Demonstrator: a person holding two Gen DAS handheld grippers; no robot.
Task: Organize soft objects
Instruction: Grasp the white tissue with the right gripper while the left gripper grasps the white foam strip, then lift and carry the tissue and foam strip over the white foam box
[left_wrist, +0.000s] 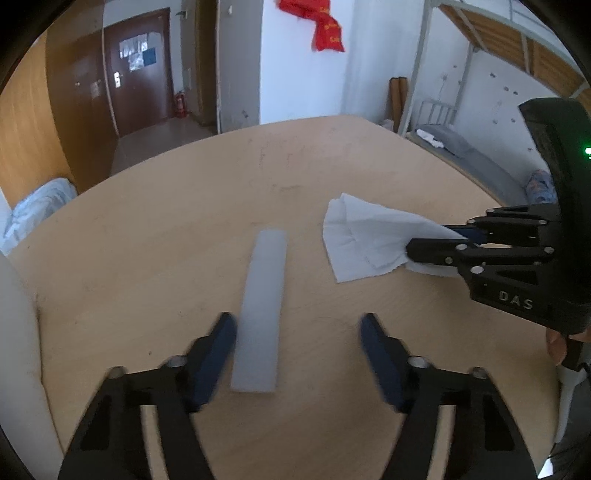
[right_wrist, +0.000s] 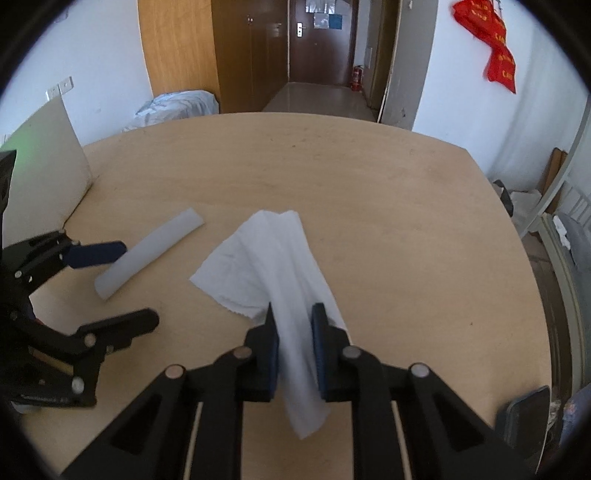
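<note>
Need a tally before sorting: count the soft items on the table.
2. A white tissue sits mid-table, pinched by the right gripper. A pale strip lies to its left, between the open left gripper's fingers.

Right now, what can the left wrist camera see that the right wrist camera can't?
Only the left wrist view shows a bunk bed. Only the right wrist view shows a white board leaning at the table's edge. Both show the table, the strip between the open left gripper, and the tissue pinched by the right gripper.
</note>
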